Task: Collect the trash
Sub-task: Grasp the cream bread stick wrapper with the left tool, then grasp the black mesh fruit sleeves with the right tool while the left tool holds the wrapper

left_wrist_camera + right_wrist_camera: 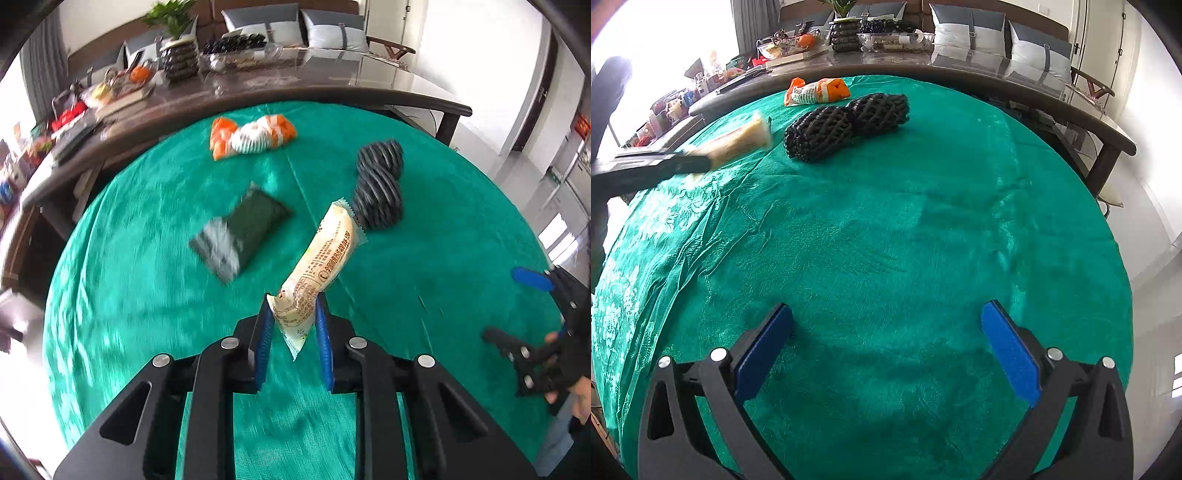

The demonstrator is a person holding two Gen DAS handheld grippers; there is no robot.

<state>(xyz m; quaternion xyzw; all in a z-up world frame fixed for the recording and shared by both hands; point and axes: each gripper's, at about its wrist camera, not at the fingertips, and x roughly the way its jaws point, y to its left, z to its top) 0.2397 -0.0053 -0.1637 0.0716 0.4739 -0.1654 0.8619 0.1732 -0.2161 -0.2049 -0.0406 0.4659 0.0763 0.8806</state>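
My left gripper [293,301] is shut on a beige snack wrapper [325,254] and holds it above the green tablecloth [147,295]; the wrapper also shows, blurred, in the right wrist view [738,138]. On the cloth lie a dark green packet [240,229], an orange and white wrapper [253,134] [816,90] and a black foam net [380,184] [846,123]. My right gripper [886,314] is open and empty over bare cloth near the front; it shows at the right edge of the left wrist view [532,280].
A dark curved table [295,88] [960,70] behind the round table carries a plant, fruit bowls and clutter. A sofa with grey cushions [332,26] stands behind it. The cloth's edge drops away all round.
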